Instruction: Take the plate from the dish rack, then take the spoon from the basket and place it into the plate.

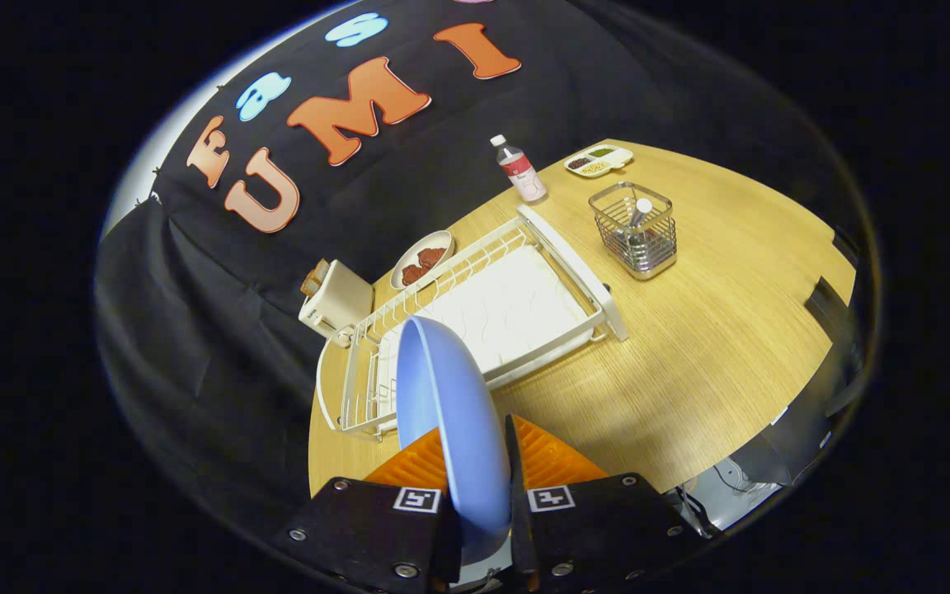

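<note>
A light blue plate stands on edge between my fingers, and my gripper is shut on its rim. I hold it lifted above the near end of the white dish rack, clear of the wires. Beyond the rack to the right stands a wire basket on the wooden table. A spoon stands upright in the basket, its pale end sticking up.
A plastic water bottle stands behind the rack. A small tray of condiments lies at the far table edge. A plate of dark red food and a toaster sit left of the rack by the black cloth wall.
</note>
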`<action>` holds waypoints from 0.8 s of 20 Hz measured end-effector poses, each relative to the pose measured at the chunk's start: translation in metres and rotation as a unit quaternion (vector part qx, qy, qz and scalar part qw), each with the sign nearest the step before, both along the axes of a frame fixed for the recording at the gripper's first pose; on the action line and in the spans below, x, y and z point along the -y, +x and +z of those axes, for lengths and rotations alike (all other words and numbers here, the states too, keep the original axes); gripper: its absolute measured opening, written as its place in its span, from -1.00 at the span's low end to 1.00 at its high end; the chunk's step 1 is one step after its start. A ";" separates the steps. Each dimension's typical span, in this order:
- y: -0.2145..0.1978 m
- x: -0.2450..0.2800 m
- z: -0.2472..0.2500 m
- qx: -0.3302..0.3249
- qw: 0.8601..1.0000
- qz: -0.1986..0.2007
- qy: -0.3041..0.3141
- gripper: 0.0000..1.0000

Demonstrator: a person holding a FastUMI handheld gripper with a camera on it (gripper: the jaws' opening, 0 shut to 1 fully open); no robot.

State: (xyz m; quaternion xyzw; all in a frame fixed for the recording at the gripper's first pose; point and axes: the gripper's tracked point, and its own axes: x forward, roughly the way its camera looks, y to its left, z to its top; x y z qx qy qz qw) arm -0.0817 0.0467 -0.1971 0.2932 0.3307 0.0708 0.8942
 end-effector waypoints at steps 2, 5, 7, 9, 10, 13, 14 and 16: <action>-0.003 -0.006 -0.013 -0.012 1.000 0.004 0.020 -0.52; -0.008 -0.016 -0.036 -0.034 0.998 0.014 0.043 -0.52; -0.010 -0.023 -0.051 -0.054 0.997 0.019 0.056 -0.52; -0.010 -0.030 -0.064 -0.070 0.995 0.022 0.067 -0.52; -0.010 -0.030 -0.069 -0.076 0.995 0.023 0.068 -0.52; -0.008 -0.030 -0.086 -0.092 0.994 0.028 0.055 -0.52; -0.007 -0.028 -0.085 -0.093 0.993 0.027 0.060 -0.52; -0.004 -0.026 -0.086 -0.098 0.993 0.024 0.061 -0.49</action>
